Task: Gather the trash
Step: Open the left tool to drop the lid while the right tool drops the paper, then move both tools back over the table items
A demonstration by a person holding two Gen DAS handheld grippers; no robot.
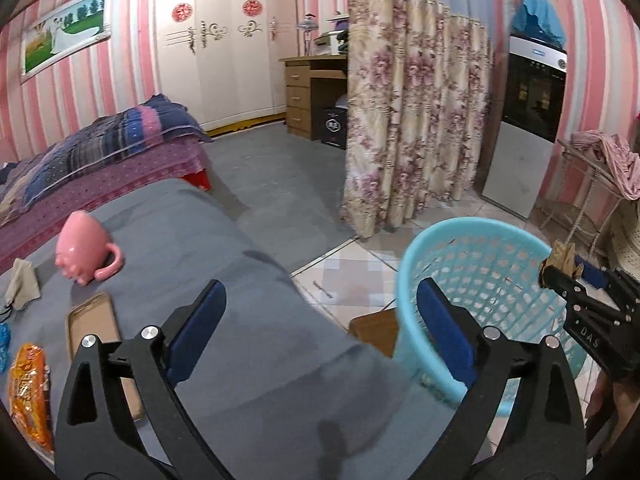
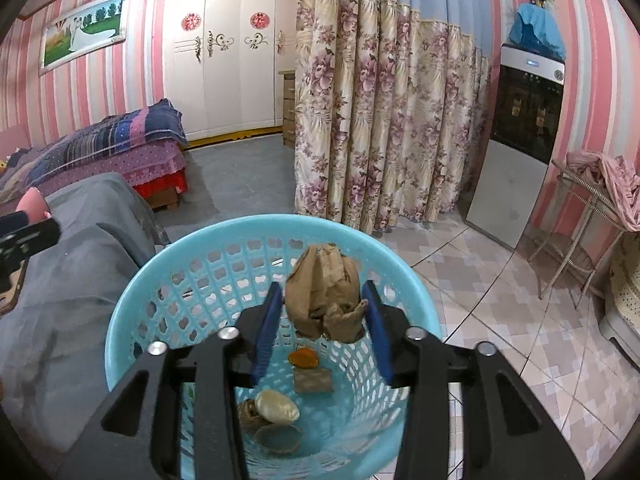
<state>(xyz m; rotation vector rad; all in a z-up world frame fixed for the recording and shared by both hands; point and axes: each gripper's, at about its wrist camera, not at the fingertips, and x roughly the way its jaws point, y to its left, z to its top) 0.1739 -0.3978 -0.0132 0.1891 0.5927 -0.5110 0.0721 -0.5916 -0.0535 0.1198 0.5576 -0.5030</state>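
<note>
Crumpled brown paper (image 2: pixel 322 292) sits between the blue pads of my right tool (image 2: pixel 323 314), right over the mouth of the blue basket (image 2: pixel 132 312). The wad looks to touch the right-hand pad, while a thin gap shows at the left-hand pad, so I read the jaws as parted around it, not squeezing it. Below that tool, on the basket floor, I can see an orange scrap (image 2: pixel 303 357), a small brown square piece (image 2: pixel 313 380), a pale shell-like piece (image 2: pixel 277 407) and a darker round bit (image 2: pixel 278 438). My left tool (image 1: pixel 320 330) has its jaws spread wide with nothing between them; it hangs over the edge of the surface (image 1: pixel 256 352), which is draped in grey cloth. From the left camera the basket (image 1: pixel 464 248) stands on the tiled floor just to the right of that tool, and the right tool (image 1: pixel 560 276) with the paper (image 1: pixel 562 260) shows beyond the basket's far rim. To the left of the left tool, on the cloth, lie a pink mug (image 1: pixel 86 250) on its side, a tan phone case (image 1: pixel 94 322), an orange snack packet (image 1: pixel 30 396) and a small beige rag (image 1: pixel 24 286).
</note>
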